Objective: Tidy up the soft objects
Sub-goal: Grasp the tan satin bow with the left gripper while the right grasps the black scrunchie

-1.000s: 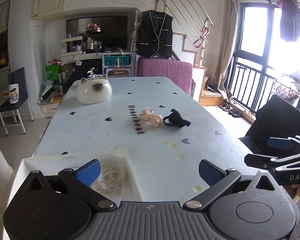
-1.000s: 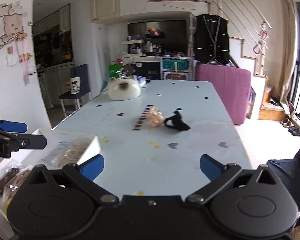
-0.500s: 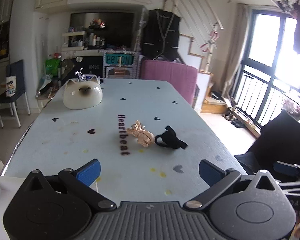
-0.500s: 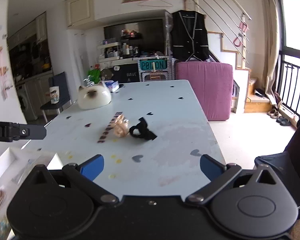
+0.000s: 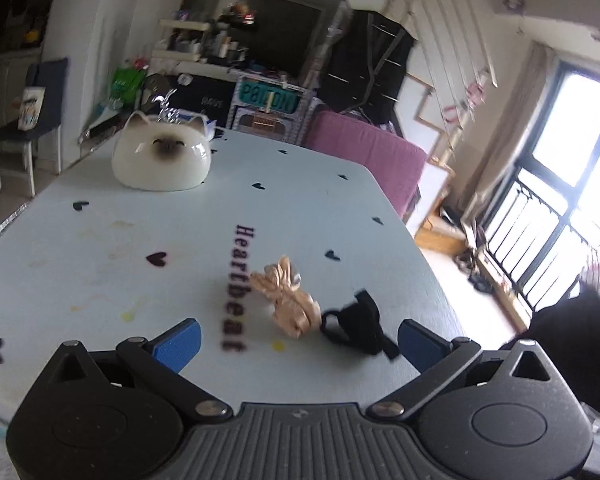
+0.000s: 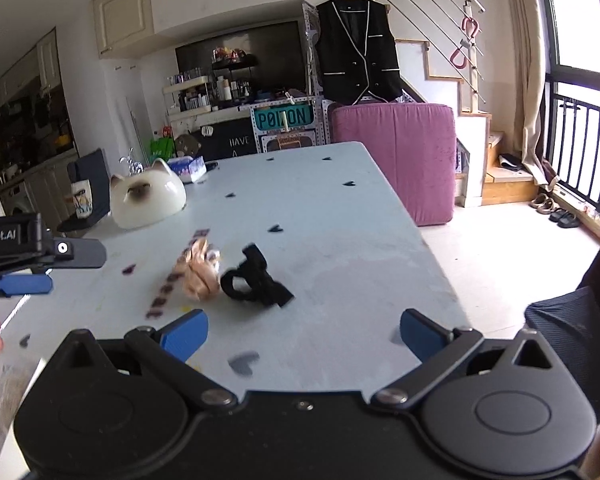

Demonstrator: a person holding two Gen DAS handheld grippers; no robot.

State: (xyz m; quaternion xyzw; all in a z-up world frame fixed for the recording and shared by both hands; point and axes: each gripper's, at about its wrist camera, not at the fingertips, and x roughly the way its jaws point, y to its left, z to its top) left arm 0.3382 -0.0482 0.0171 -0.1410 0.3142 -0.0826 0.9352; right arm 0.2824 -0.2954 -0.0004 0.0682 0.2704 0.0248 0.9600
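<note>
Left tongs (image 5: 298, 340): gaped wide with nothing between the blue pads, hovering low over the near end of the surface (image 5: 100, 240), seemingly lined up on the two soft items ahead.

Cat-shaped bowl (image 5: 162, 158): sat upside-down toward the far left of the surface, well apart from the soft items, so it looked like no part of the job at hand.

Beige scrunchie (image 5: 288, 302): lay crumpled mid-surface just beside the printed word "Heartbeat" (image 5: 236, 286), touching or nearly touching its dark neighbour; not yet gathered.

Black scrunchie (image 5: 356, 326): lay to the right of the beige one, its loop and loose tails sprawled flat; from the left view it sat just ahead of the right-hand pad.

Right tongs (image 6: 302, 330): also spread fully and holding nothing, poised near the front edge and facing the same pair, probably so either hand could take one.

Pink bench (image 6: 396, 156): stood beyond the far right corner, clear of the work.

Step in hand: I judged it an approach, no grasp yet made.
</note>
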